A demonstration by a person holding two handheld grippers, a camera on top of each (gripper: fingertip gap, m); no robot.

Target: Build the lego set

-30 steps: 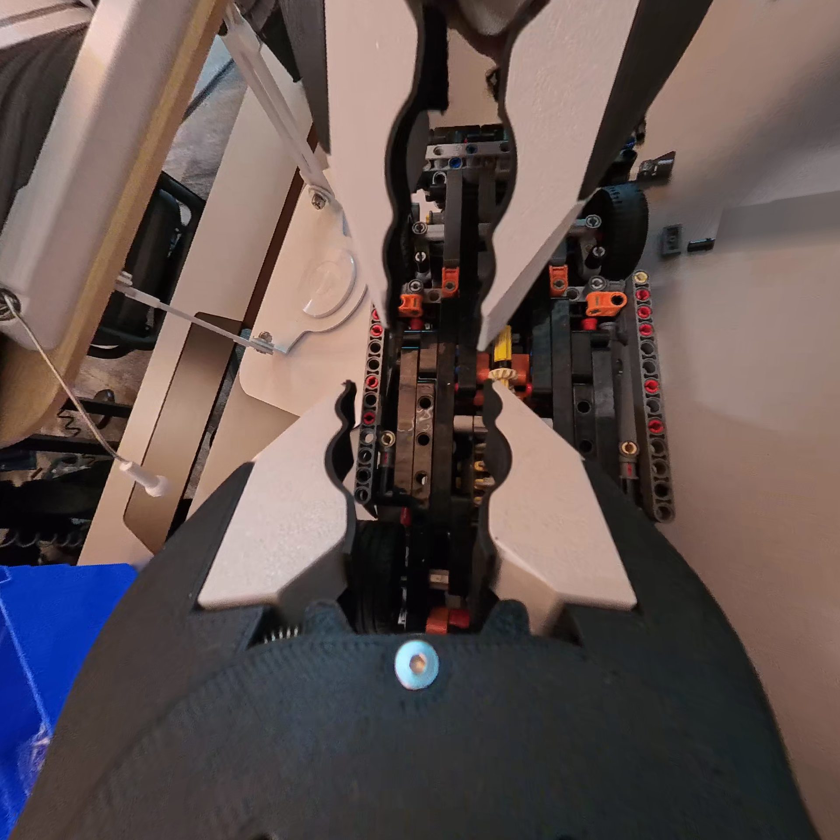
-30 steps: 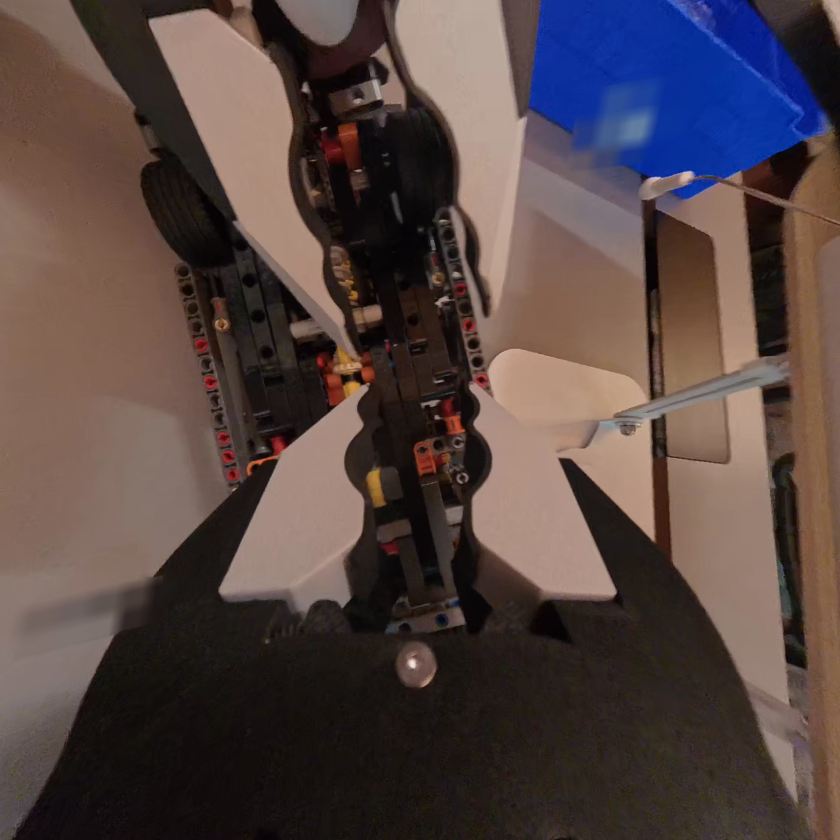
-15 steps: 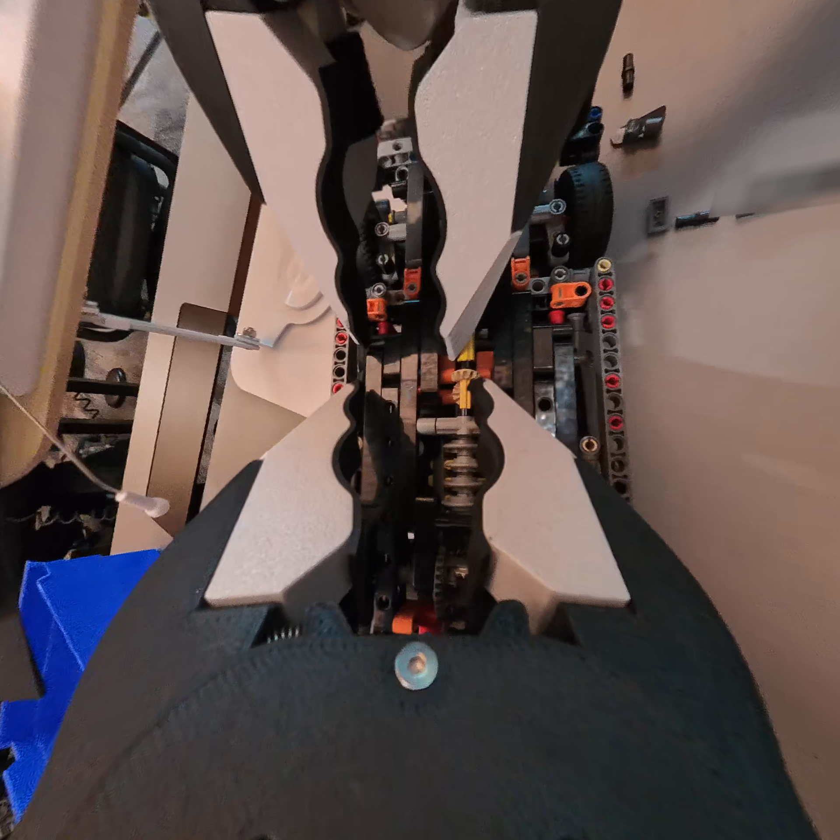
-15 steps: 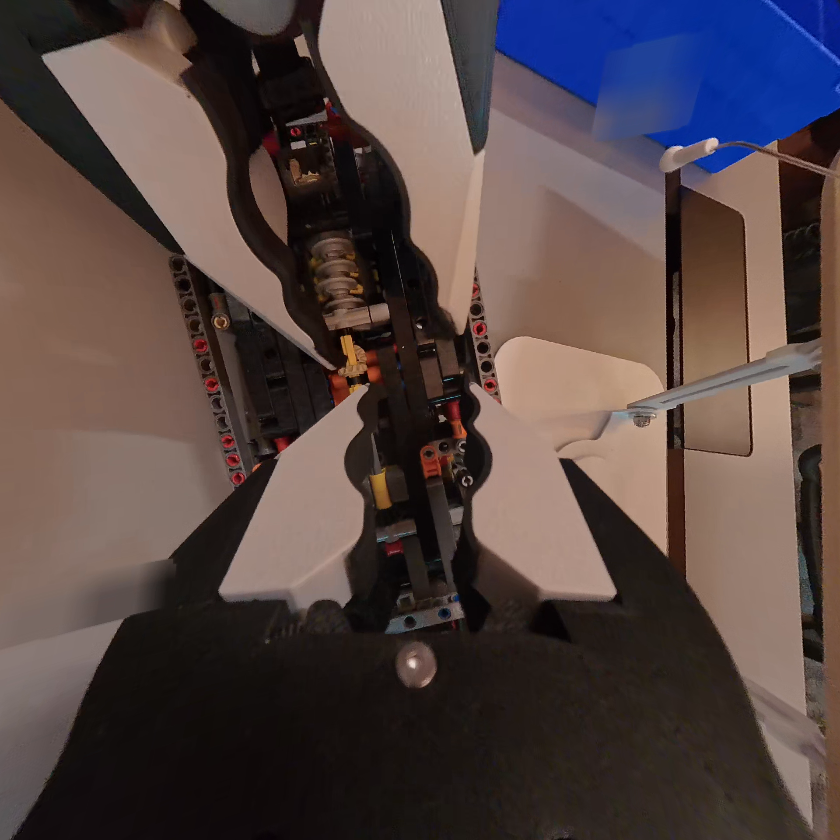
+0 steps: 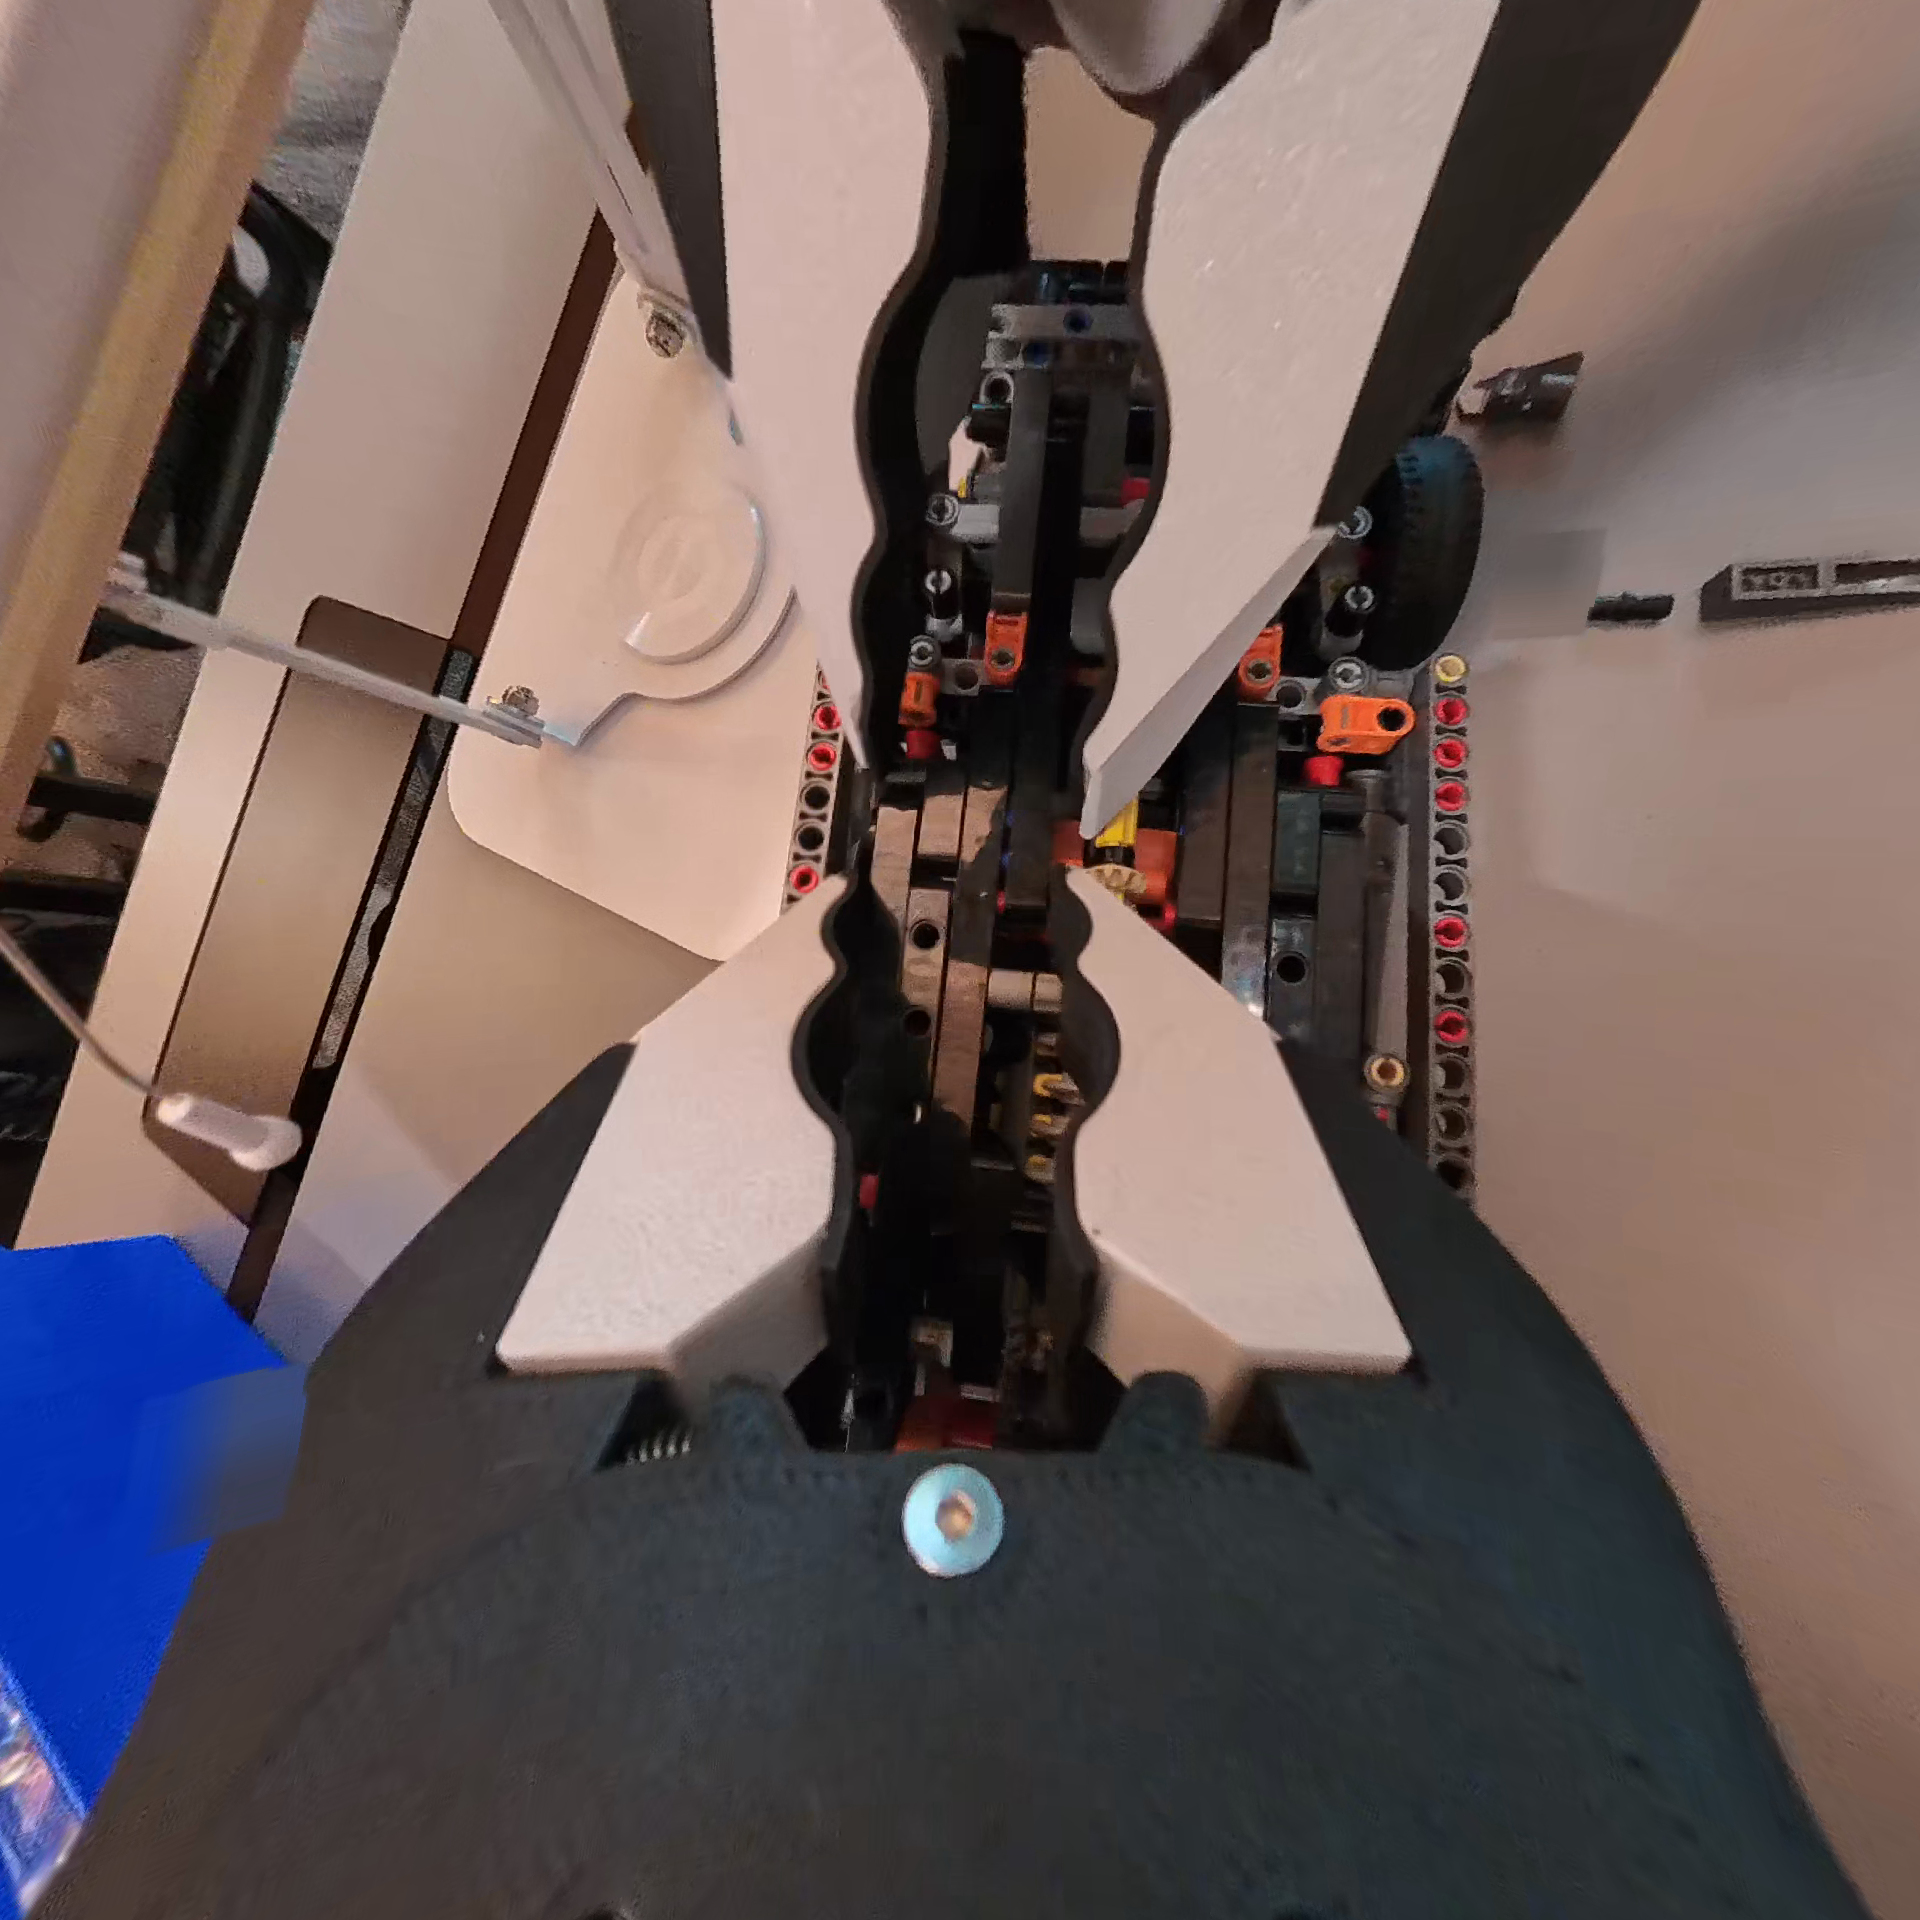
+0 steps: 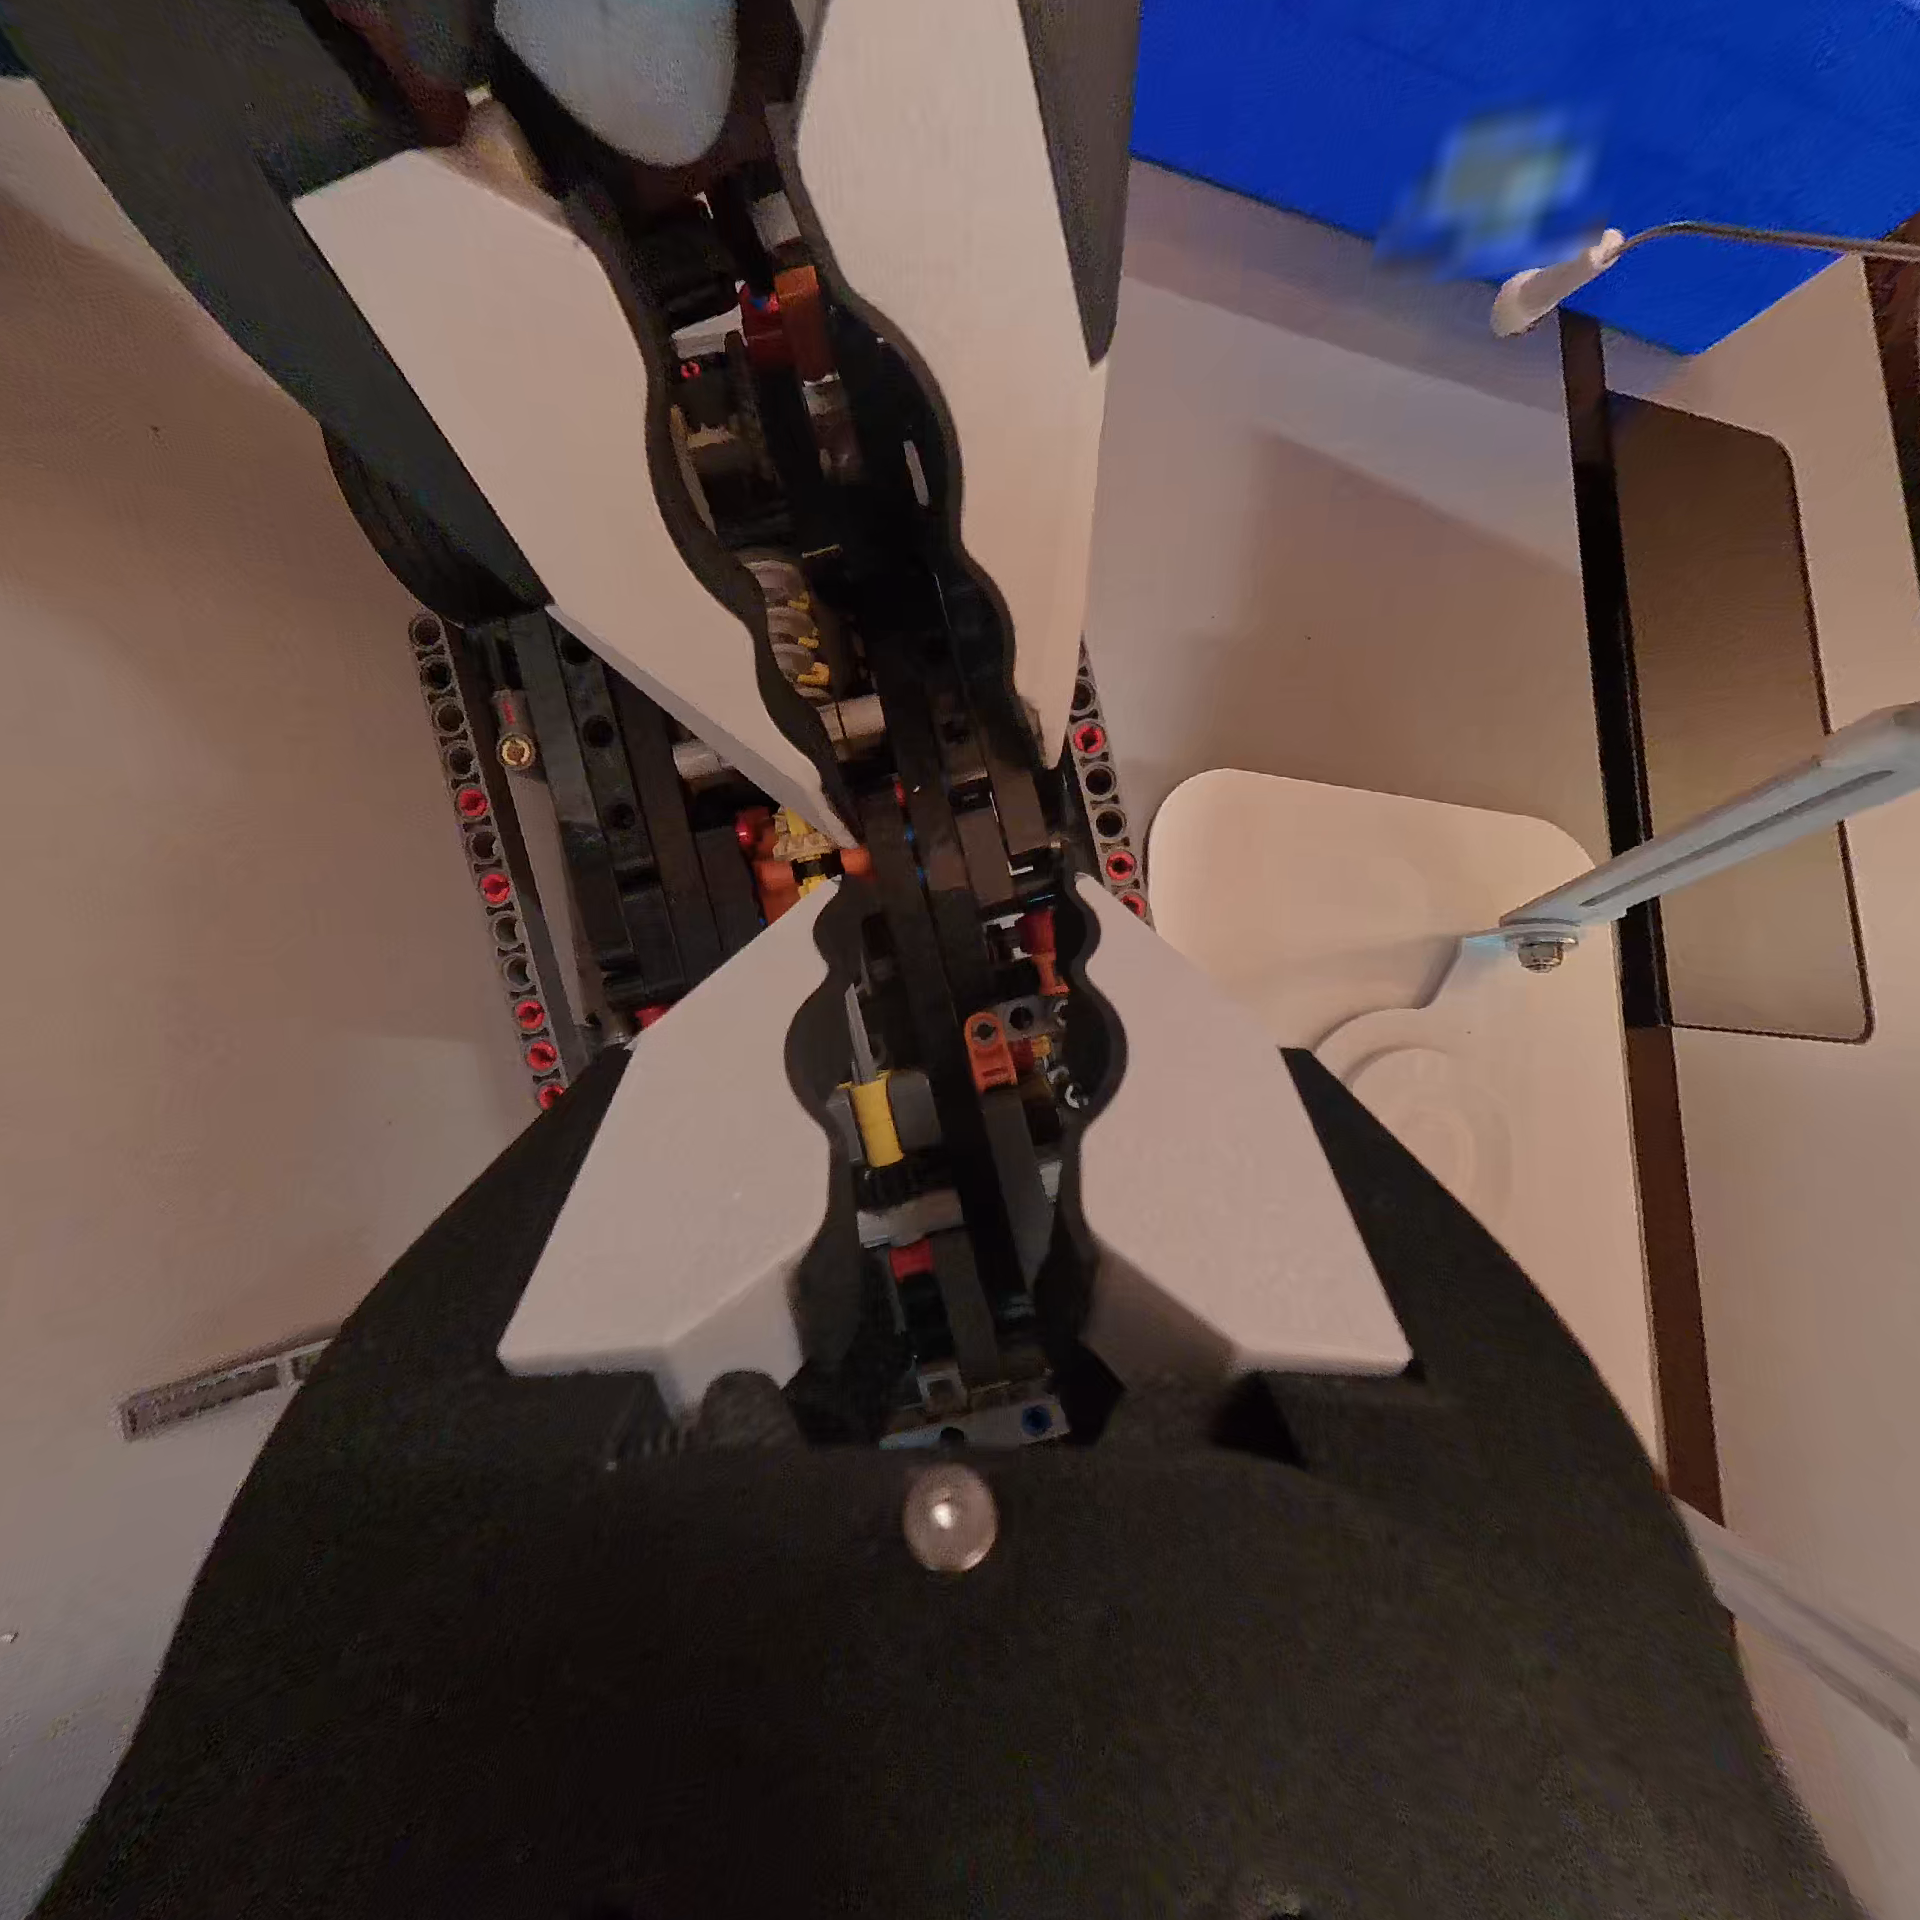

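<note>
While gripped endwise: lego chassis [image 5: 977, 935] lengthwise.

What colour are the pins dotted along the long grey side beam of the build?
Red, in the grey side beam; clearest in the left wrist view.

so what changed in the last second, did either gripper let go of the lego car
Neither let go. The left gripper and right gripper remain closed on the lego car from opposite ends; it tilted briefly, then swung back. The black wheel and loose pieces stayed put.
</note>
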